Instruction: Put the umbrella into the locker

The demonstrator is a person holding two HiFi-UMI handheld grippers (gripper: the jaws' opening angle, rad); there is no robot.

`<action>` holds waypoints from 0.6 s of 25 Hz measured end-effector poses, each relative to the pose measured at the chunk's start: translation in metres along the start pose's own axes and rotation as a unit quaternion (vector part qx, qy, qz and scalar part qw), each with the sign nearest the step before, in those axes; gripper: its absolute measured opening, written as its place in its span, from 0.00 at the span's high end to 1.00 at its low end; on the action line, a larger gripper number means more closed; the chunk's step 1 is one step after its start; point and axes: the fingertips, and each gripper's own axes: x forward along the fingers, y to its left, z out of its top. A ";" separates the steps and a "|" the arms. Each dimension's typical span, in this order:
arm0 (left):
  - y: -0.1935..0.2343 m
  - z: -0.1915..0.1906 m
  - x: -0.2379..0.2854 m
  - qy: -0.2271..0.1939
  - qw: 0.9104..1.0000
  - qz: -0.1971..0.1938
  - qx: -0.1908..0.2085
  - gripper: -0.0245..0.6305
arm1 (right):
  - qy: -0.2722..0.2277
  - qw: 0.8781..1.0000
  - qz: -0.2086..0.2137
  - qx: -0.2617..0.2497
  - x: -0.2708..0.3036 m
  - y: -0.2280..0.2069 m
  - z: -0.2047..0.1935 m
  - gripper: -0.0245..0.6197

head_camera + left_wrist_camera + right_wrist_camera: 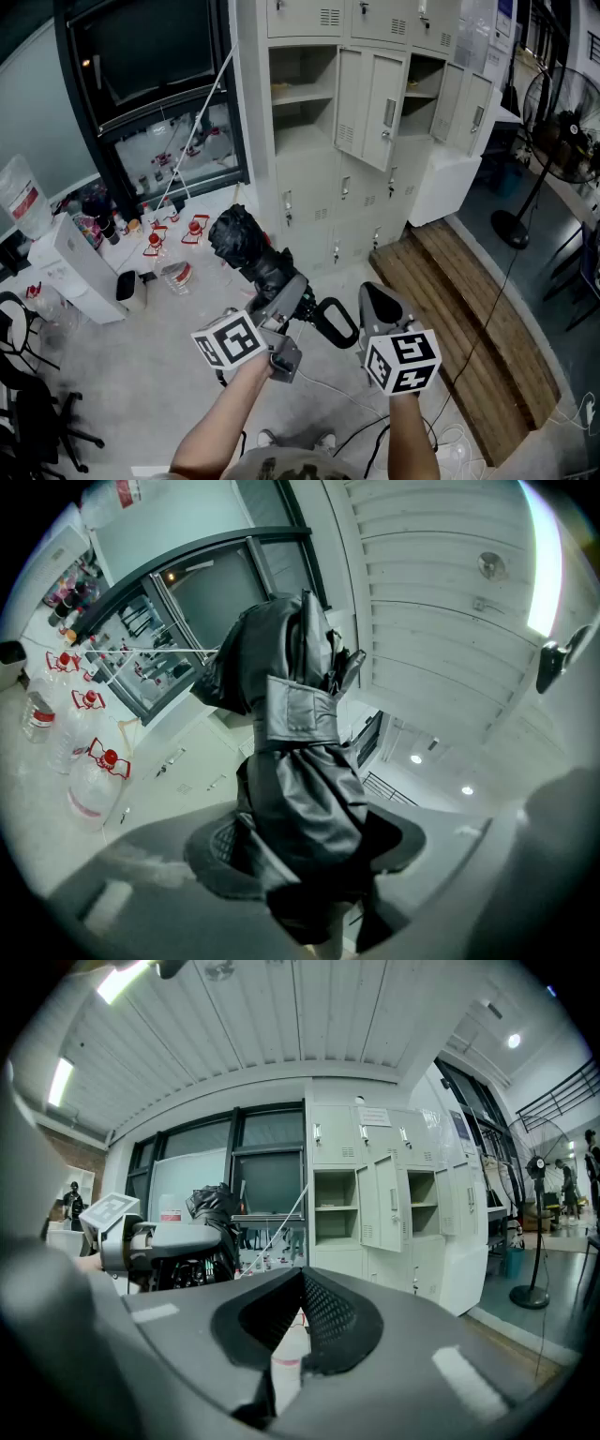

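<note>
A folded black umbrella [246,242] [300,761] sticks up and away from my left gripper [286,291] [309,855], whose jaws are shut on its lower part. Its curved handle [333,323] hangs out toward the right gripper. My right gripper [380,300] [300,1279] is beside it, jaws shut with nothing between them. In the right gripper view the umbrella [211,1206] shows at the left. The cream lockers [305,94] [336,1208] stand ahead, with two upper compartments open and shelved.
An open locker door [384,108] juts out between the compartments. Water bottles [173,272] and a white box [75,267] sit on the floor at left. A wooden platform [450,300] and a standing fan [562,122] are at right. Cables [375,412] lie near my feet.
</note>
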 end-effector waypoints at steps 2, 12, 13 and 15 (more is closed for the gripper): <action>-0.005 -0.005 0.003 0.000 1.000 -0.001 -0.001 0.55 | -0.002 1.000 0.003 0.002 -0.003 -0.004 -0.002 0.96; -0.021 -0.025 0.035 -0.013 1.000 0.005 -0.003 0.55 | -0.014 1.000 0.024 0.006 -0.007 -0.045 0.000 0.96; -0.022 -0.027 0.038 -0.012 1.000 0.003 -0.004 0.55 | -0.016 1.000 0.025 0.007 -0.007 -0.050 0.000 0.96; -0.025 -0.031 0.044 -0.007 1.000 -0.003 -0.007 0.55 | -0.017 0.999 0.029 0.011 -0.005 -0.057 -0.002 0.96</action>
